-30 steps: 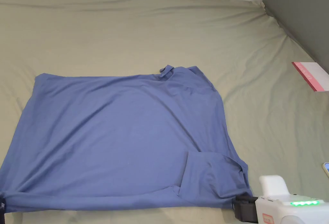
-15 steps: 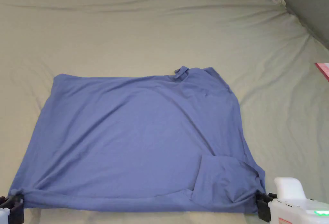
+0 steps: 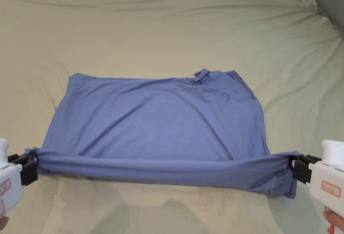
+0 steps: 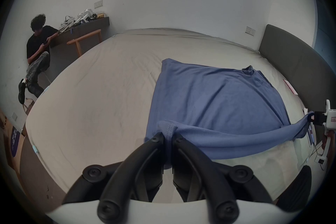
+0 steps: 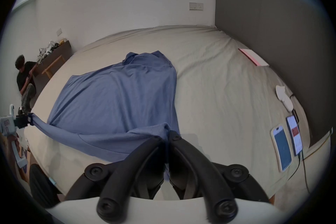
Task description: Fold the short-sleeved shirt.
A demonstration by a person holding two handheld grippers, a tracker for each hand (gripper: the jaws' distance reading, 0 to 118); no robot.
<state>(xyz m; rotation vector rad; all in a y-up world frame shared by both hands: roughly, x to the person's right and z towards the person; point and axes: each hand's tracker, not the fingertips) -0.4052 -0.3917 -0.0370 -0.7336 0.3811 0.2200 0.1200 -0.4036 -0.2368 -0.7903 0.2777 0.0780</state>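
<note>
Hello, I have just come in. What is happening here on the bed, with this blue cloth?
A person is folding a blue short-sleeved shirt on a bed. The left gripper and the right gripper are each shut on one end of the shirt's near edge. That edge is lifted off the sheet and stretched between them, while the far part lies flat. The fold is not yet made.
</note>
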